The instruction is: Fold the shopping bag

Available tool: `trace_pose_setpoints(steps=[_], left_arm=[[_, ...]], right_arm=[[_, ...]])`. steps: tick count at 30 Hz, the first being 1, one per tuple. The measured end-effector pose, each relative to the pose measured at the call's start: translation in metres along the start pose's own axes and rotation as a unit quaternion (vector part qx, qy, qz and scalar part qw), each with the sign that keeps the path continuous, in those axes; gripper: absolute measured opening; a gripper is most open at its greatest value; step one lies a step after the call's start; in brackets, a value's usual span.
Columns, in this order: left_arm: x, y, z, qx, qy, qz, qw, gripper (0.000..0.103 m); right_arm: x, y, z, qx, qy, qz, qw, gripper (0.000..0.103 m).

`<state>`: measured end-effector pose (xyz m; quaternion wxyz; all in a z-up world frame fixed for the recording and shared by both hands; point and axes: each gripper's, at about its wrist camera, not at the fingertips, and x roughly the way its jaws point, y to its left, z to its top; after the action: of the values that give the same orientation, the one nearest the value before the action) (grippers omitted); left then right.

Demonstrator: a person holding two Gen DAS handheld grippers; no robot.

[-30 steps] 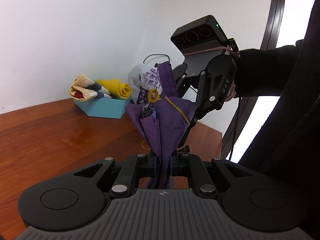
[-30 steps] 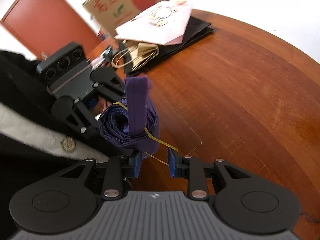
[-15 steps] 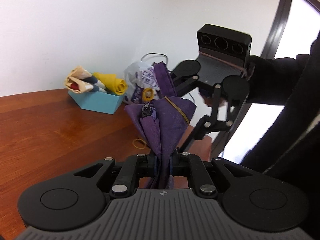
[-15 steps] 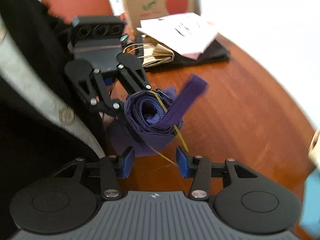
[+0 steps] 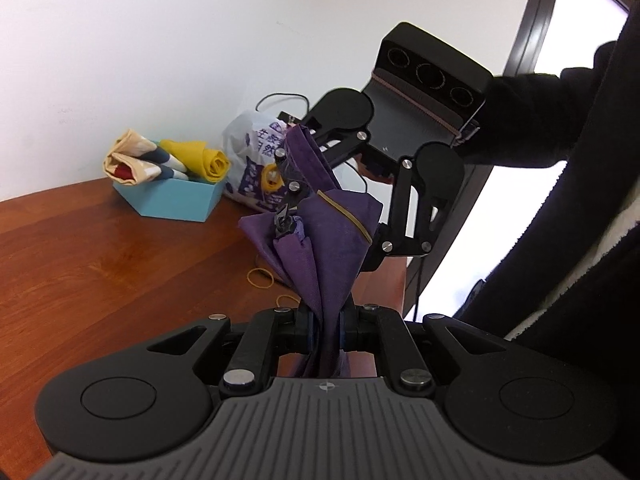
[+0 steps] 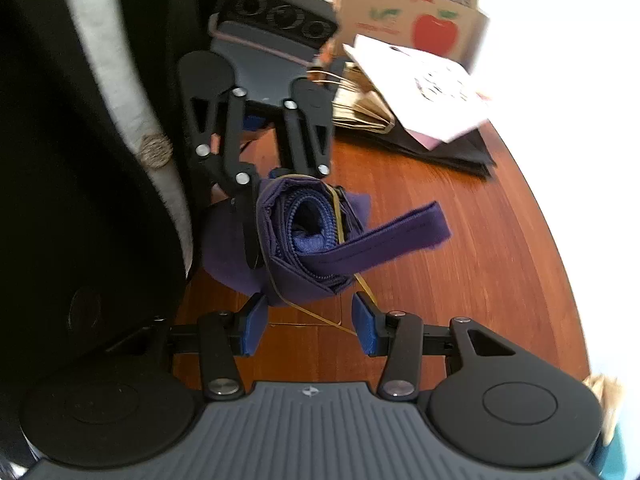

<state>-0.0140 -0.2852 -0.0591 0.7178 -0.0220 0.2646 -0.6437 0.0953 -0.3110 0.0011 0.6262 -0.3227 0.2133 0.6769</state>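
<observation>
Left gripper (image 5: 325,330) fingers are clamping the rolled bag (image 5: 320,236); right gripper (image 6: 308,322) fingers are standing apart, empty. Banding step; next probably seating the band (image 6: 340,216).

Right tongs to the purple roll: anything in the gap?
Nothing solid. The right tongs stand open just short of the rolled purple bag, which the left tongs pinch. Only a loose strand of the yellow rubber band trails across the gap, and the bag's strap sticks out sideways.
</observation>
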Motion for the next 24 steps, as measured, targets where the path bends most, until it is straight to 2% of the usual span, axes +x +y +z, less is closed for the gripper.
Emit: trace_pose_setpoints(steps=[6, 10, 15, 17, 19, 24], left_arm=[[0.012, -0.002, 0.001, 0.005, 0.013, -0.013, 0.9998, 0.011], [0.019, -0.001, 0.0, 0.002, 0.024, -0.02, 0.9995, 0.011], [0.024, 0.0, 0.0, -0.003, 0.035, -0.037, 0.9987, 0.011], [0.029, 0.0, 0.001, -0.003, 0.038, -0.043, 0.9984, 0.011], [0.032, 0.001, 0.002, -0.005, 0.041, -0.048, 0.998, 0.011], [0.037, 0.002, 0.002, -0.007, 0.053, -0.061, 0.9967, 0.011]], right_arm=[[0.003, 0.012, 0.004, -0.112, -0.005, 0.004, 0.994, 0.053], [0.005, 0.022, 0.003, -0.187, -0.014, -0.002, 0.982, 0.062], [0.013, 0.037, -0.002, -0.287, -0.01, -0.038, 0.957, 0.064], [0.019, 0.044, -0.007, -0.337, -0.006, -0.061, 0.94, 0.064], [0.019, 0.043, -0.005, -0.339, -0.01, -0.055, 0.939, 0.064], [0.021, 0.04, -0.005, -0.378, -0.016, -0.067, 0.923, 0.064]])
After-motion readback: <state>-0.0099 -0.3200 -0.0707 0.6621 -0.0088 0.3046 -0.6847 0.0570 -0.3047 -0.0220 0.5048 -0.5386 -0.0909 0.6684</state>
